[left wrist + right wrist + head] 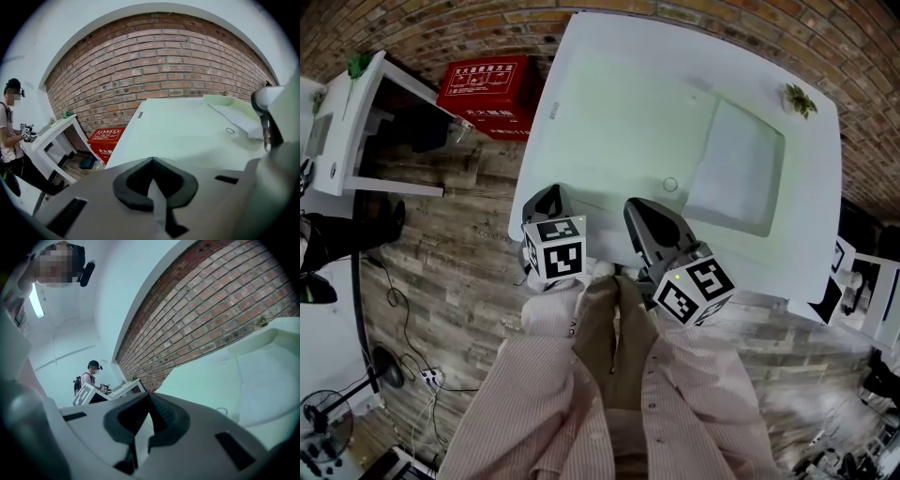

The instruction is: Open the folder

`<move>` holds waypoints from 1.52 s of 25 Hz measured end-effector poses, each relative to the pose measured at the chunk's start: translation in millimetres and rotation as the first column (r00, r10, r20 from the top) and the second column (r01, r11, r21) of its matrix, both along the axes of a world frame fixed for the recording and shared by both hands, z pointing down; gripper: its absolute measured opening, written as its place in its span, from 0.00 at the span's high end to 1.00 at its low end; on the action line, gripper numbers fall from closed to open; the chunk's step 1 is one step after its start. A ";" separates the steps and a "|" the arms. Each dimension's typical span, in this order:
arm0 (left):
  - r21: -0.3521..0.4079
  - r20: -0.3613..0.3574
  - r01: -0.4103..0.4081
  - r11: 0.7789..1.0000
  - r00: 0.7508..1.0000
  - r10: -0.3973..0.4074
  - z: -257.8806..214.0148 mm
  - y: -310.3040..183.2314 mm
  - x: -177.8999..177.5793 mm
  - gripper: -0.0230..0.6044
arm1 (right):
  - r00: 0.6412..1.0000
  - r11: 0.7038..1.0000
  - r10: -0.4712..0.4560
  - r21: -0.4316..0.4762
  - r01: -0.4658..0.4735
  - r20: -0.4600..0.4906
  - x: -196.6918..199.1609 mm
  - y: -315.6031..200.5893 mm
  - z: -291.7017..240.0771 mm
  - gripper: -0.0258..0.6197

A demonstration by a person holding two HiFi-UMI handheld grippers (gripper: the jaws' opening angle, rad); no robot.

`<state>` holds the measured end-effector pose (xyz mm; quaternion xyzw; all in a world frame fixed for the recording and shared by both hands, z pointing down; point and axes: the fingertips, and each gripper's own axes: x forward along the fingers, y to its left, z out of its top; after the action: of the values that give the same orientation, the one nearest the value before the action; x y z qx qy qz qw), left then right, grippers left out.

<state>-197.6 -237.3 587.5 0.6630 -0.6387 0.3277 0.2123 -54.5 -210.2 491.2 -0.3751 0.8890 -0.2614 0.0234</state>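
Observation:
A pale, translucent folder [736, 169] lies flat and closed on the right half of the white table [619, 103]. It also shows at the right of the left gripper view as the folder [234, 117], and in the right gripper view as the folder [267, 376]. My left gripper [546, 202] hovers at the table's near edge, left of the folder, shut with nothing between its jaws [151, 159]. My right gripper [652, 220] sits beside it, nearer the folder's near-left corner, also shut and empty [150, 394]. Neither touches the folder.
A small ring [670, 185] lies on the table just left of the folder. A little green plant [800, 98] sits at the far right corner. A red box [487, 94] and a white desk [356, 122] stand on the floor to the left. A person [11, 136] stands by that desk.

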 end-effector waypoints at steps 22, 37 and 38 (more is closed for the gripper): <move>0.154 -0.073 -0.085 0.985 0.993 0.097 -32.6 9.5 3.7 0.97 | 0.987 0.984 0.157 0.094 -0.154 -0.027 66.9 -2.0 -50.7 0.95; 0.364 -0.096 -0.207 0.908 0.961 0.258 -113.8 16.4 37.0 0.97 | 0.973 0.959 0.223 0.193 -0.209 -0.056 99.3 0.4 -86.9 0.95; 0.371 -0.097 -0.215 0.903 0.959 0.268 -117.1 16.7 39.7 0.97 | 0.972 0.956 0.228 0.203 -0.213 -0.057 101.7 1.1 -89.1 0.95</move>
<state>-157.9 -220.6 470.4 0.7866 -0.5831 0.1810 0.0922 47.1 -209.2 402.0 -0.4780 0.8632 -0.1534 0.0534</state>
